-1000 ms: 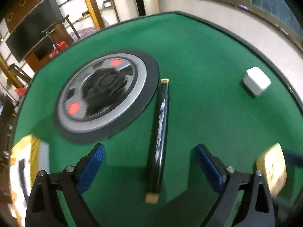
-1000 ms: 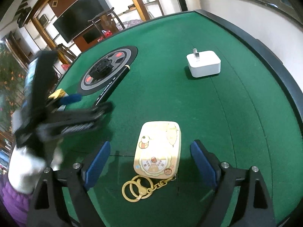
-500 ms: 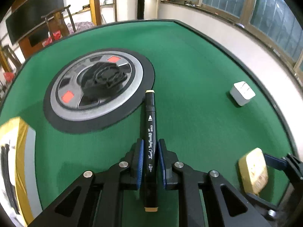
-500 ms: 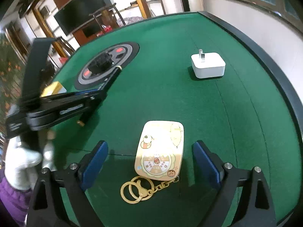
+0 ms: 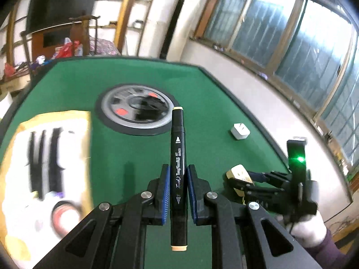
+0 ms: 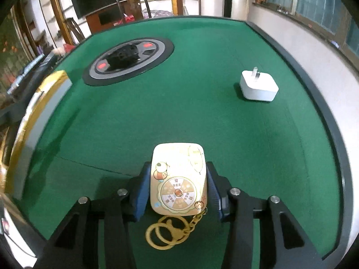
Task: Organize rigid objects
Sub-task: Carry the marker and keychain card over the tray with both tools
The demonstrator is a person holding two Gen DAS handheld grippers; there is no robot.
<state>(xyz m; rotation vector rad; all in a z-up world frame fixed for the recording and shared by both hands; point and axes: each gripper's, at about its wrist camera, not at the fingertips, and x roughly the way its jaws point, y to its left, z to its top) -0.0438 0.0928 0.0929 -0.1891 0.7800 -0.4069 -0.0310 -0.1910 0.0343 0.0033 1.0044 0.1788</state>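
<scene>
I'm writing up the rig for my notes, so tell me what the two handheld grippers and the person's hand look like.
Both the left gripper and the right gripper are black angular linkages with silver round pivot bolts and blue ribbed pads. In the left wrist view, a green light glows on the right gripper's black handle; the hand wears a white glove and a dark purple sleeve.

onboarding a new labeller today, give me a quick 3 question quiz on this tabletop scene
1. True or false: the left gripper is clamped on a black marker that is raised off the green table.
2. What sits between the pads of the right gripper? A) a white charger B) a yellow keychain case C) a roll of tape
3. Fill in: the white charger lies with its prongs pointing ____.

Key: 1 true. 2 B, the yellow keychain case, with the jaws closing on it. 3 up.
</scene>
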